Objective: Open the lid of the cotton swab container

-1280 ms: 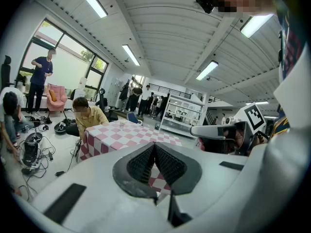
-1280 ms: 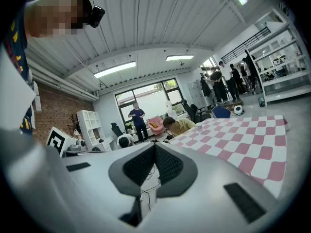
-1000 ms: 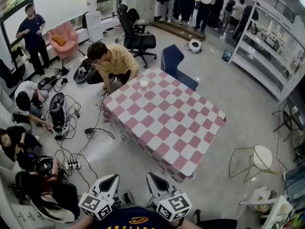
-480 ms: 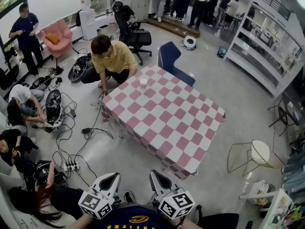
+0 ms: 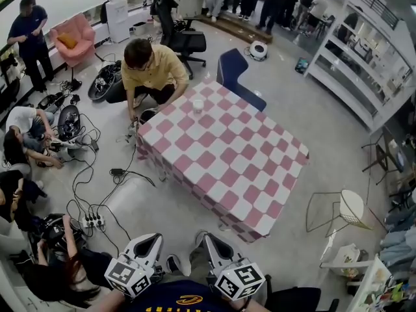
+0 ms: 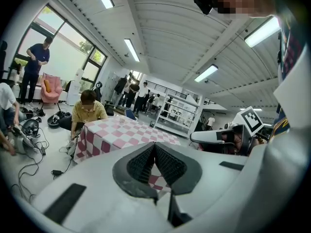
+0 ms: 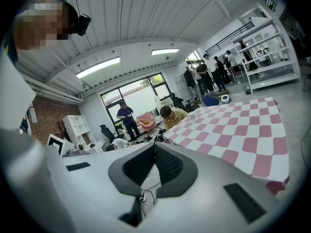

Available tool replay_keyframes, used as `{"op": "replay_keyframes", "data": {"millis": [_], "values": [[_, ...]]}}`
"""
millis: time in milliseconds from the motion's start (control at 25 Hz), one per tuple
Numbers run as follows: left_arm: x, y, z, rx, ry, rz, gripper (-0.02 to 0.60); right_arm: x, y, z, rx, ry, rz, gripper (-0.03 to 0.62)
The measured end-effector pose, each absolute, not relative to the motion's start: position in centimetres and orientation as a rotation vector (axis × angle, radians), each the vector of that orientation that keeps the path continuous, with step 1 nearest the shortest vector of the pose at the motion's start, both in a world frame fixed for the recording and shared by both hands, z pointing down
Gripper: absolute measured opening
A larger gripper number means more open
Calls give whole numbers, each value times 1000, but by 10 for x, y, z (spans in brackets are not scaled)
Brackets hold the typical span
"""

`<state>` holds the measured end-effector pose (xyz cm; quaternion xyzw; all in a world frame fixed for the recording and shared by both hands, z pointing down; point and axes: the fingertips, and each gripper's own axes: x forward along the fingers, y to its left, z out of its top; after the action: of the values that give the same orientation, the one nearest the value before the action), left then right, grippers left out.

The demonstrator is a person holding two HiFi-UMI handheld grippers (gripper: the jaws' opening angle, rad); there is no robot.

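1. Was bright and even, lit by ceiling strip lights (image 6: 130,50) and daylight through tall windows (image 6: 58,45).
2. Cast only faint, soft shadows on the pale floor (image 5: 325,129).
3. Bent strongly toward the edges, with black corners in both gripper views.
4. Blurred up close on the left gripper (image 6: 154,148) and right gripper (image 7: 154,148); looked sharp farther off.

The head view looks steeply down from well back; both gripper views face almost level, all three sharing the table (image 5: 221,155).
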<state>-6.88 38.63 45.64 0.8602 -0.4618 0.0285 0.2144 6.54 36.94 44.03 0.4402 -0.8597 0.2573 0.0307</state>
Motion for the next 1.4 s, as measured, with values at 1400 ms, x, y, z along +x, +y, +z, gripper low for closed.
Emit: {"op": "replay_keyframes", "data": {"millis": [1400], "values": [[9, 165, 437, 2358, -1478, 227, 2, 147, 131, 462, 1219, -2703, 980, 12]]}}
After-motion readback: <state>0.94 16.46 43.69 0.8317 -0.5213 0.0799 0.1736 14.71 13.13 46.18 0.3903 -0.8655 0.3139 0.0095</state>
